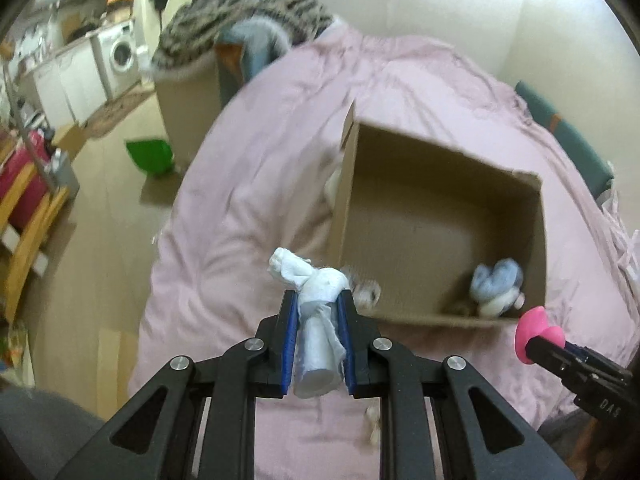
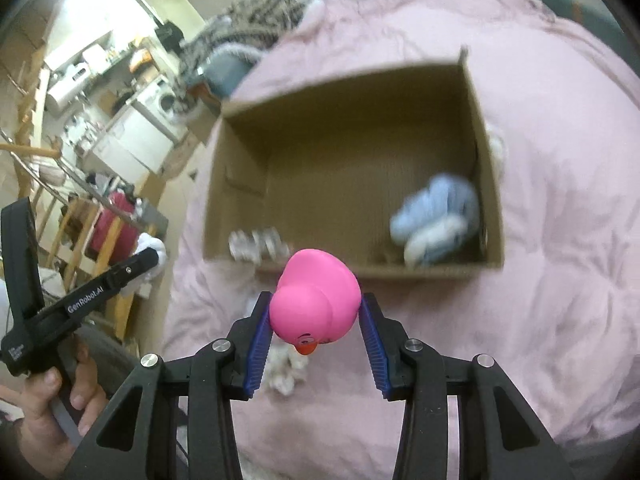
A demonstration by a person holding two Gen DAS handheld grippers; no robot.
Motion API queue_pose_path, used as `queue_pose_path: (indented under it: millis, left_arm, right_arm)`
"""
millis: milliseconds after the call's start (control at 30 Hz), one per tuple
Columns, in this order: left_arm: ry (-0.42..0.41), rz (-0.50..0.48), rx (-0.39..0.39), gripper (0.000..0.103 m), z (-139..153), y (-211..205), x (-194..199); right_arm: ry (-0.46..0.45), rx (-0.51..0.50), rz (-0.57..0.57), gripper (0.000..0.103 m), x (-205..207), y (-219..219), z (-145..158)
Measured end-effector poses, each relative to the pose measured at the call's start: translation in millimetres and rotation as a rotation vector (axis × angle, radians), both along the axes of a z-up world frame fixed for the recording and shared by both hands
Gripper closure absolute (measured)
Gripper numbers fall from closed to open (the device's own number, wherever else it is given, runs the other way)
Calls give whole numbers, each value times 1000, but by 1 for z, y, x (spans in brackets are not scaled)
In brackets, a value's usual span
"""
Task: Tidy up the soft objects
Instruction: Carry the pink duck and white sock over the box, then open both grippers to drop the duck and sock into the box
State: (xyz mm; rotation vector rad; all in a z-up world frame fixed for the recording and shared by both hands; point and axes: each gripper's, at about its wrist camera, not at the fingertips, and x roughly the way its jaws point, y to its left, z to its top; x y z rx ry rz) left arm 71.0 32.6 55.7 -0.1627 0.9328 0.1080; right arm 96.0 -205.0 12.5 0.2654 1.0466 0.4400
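The cardboard box (image 2: 352, 92) at centre frame already holds a blue plush (image 2: 436, 216) at lower right. Below it, the right gripper (image 2: 316, 320) clamps a pink duck (image 2: 314, 304), and the left gripper (image 1: 318, 316) pinches a white knotted cloth (image 1: 316, 304); neither, I judge, is boxed yet.

A pink-quilted bed (image 1: 260, 184) carries an open cardboard box (image 1: 440, 184) (small white scraps (image 2: 286, 372) lie nearby).

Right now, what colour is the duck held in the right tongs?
Bright pink duck with an orange beak, clearest in the right wrist view.
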Motion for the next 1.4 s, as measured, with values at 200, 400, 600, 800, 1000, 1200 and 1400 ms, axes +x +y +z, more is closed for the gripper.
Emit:
queue_pose_path:
  millis: [200, 400, 600, 800, 1000, 1200, 1400]
  left_arm:
    - [-76, -77, 54, 85, 16, -21, 34]
    - [-102, -150, 61, 85, -6, -41, 61]
    - [0, -172, 9, 85, -48, -45, 73]
    - [10, -190, 63, 85, -49, -55, 77]
    - [10, -214, 53, 85, -47, -50, 74]
    - [-30, -228, 74, 85, -41, -52, 83]
    - [-4, -234, 76, 85, -47, -58, 93]
  right_arm:
    - [-89, 7, -20, 58, 26, -4, 18]
    - [-88, -17, -27, 58, 47, -6, -4]
    - [-28, -10, -62, 58, 52, -12, -31]
    - [-16, -11, -106, 58, 53, -25, -41]
    - [-23, -14, -96, 58, 51, -26, -39]
    - [-24, -39, -71, 58, 55, -18, -41]
    - [-19, -61, -57, 58, 53, -13, -42]
